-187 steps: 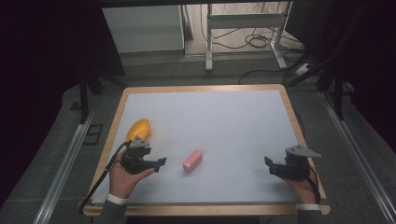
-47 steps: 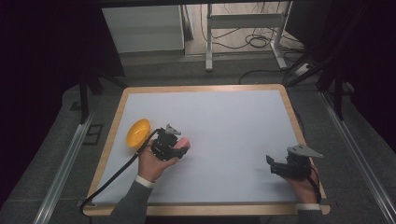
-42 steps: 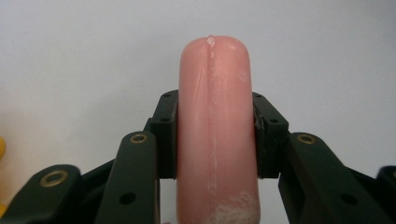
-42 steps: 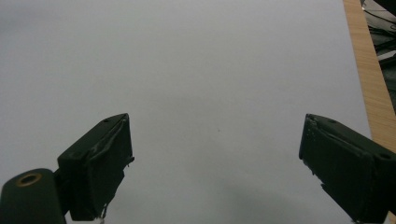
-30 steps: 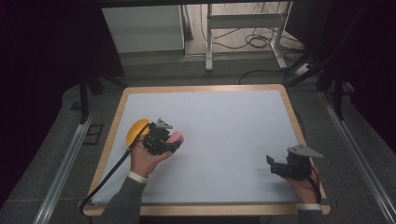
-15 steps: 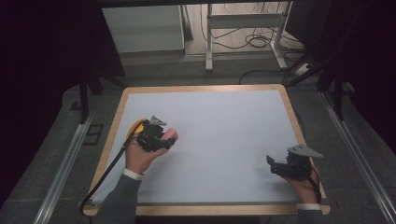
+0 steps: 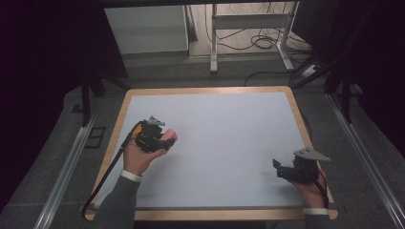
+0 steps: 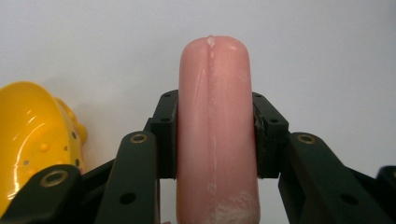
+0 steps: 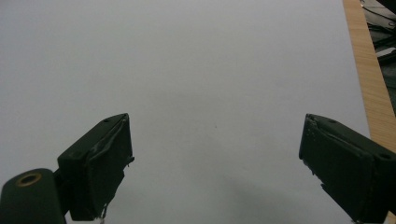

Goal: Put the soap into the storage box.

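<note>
- The left tongs [image 7: 160, 139] are gripping a smooth pink sausage-shaped cylinder [image 8: 215, 130] between their two black jaws, one jaw pressing on each long side.
- In the left gripper view, the pink cylinder is standing lengthwise along the jaws, its rounded end reaching past the jaw tips, with a faint seam running down its middle and some whitish scuffing near its lower end.
- In the high view, the pink cylinder [image 7: 168, 137] is showing at the front of the left tongs, over the left part of the white-topped, wood-edged counter [image 7: 229, 124]; whether it is touching the surface cannot be told.
- A glossy yellow rounded plastic toy with small raised dots [image 8: 35, 140] is lying just beside the left tongs, at the left edge of the left gripper view; in the high view a sliver of it [image 7: 138, 128] is peeking out behind the gripper, near the counter's left border.
- The person's left hand [image 7: 138, 160] is wrapping around the gripper body, a grey sleeve showing at the wrist, and a black cable is trailing down toward the counter's near-left corner.
- The right tongs [image 7: 278, 167] are standing wide apart with nothing between them, hovering low at the near-right corner of the counter; in the right gripper view [image 9: 215, 172] bare white surface is lying between the jaws.
- The two grippers are sitting well apart.
</note>
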Motion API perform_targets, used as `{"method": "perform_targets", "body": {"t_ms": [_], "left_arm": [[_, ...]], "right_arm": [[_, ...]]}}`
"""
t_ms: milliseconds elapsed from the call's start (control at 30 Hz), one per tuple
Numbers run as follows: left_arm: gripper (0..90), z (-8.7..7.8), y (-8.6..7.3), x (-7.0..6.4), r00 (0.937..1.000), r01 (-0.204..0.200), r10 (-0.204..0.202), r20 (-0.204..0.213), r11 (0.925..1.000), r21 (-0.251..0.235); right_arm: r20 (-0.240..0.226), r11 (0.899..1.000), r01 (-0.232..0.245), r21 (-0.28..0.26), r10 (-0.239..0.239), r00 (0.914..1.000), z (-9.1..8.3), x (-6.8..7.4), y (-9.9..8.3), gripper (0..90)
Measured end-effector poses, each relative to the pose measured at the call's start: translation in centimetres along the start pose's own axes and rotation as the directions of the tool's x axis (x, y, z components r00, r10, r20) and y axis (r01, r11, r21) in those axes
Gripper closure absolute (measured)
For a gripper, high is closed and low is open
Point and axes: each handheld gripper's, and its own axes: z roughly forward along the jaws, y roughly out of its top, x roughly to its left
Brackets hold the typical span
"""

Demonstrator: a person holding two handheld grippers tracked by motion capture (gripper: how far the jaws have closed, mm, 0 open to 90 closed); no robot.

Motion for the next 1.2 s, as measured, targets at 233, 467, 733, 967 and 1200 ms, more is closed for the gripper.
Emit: {"method": "perform_targets", "body": {"t_ms": [233,467,733,967,1200], "left_arm": [[60.1,-0.5,0.1,0.5,0.9999,0.012,-0.012,-0.005,0.9997,-0.019],[60.1,-0.7,0.1,1.2,0.9996,0.026,-0.026,-0.009,0.9993,-0.027],[60.1,-0.8,0.2,2.0,0.9989,0.042,-0.043,-0.021,0.9987,-0.028],[60.1,-1.2,0.3,2.5,0.9982,0.052,-0.053,-0.029,0.9979,-0.040],[60.1,-1.4,0.4,3.2,0.9972,0.063,-0.065,-0.038,0.9971,-0.041]], "right_arm": [[-0.001,1.000,0.000,0.001,0.000,1.0000,0.0,0.0,0.0,9.4],[0.002,1.000,-0.002,0.001,0.002,1.0000,0.0,0.0,0.0,9.4],[0.003,1.000,-0.004,0.002,0.004,1.0000,0.0,-0.1,-0.1,9.3],[0.004,1.000,-0.001,0.005,0.001,1.0000,0.0,-0.1,-0.1,9.4],[0.006,1.000,0.000,0.003,0.000,1.0000,0.0,-0.1,0.0,9.4]]}}
